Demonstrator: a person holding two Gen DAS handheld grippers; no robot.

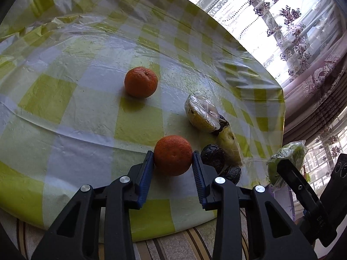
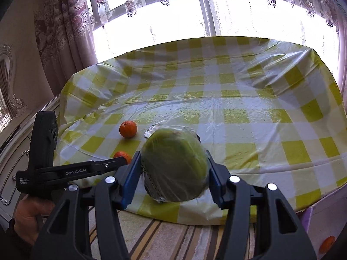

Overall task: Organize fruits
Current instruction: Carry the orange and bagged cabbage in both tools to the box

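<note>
My left gripper (image 1: 173, 158) is shut on an orange mandarin (image 1: 173, 155) near the table's front edge; the mandarin also shows in the right wrist view (image 2: 122, 155). A second mandarin (image 1: 141, 82) (image 2: 128, 129) sits farther in on the checked cloth. My right gripper (image 2: 174, 169) is shut on a green fruit wrapped in clear film (image 2: 174, 164) and holds it above the front edge; the fruit also shows at the right of the left wrist view (image 1: 286, 162). A wrapped yellow fruit (image 1: 202, 113), another yellowish piece (image 1: 229, 147) and dark wrinkled fruits (image 1: 212, 157) lie right of the held mandarin.
The table carries a yellow-and-white checked cloth under clear plastic (image 2: 238, 108). A striped cloth (image 2: 173, 238) lies below the front edge. Another orange fruit (image 2: 327, 243) lies low at the right. Curtains and a bright window (image 2: 195, 10) stand behind. A carved cabinet (image 2: 13, 130) stands at the left.
</note>
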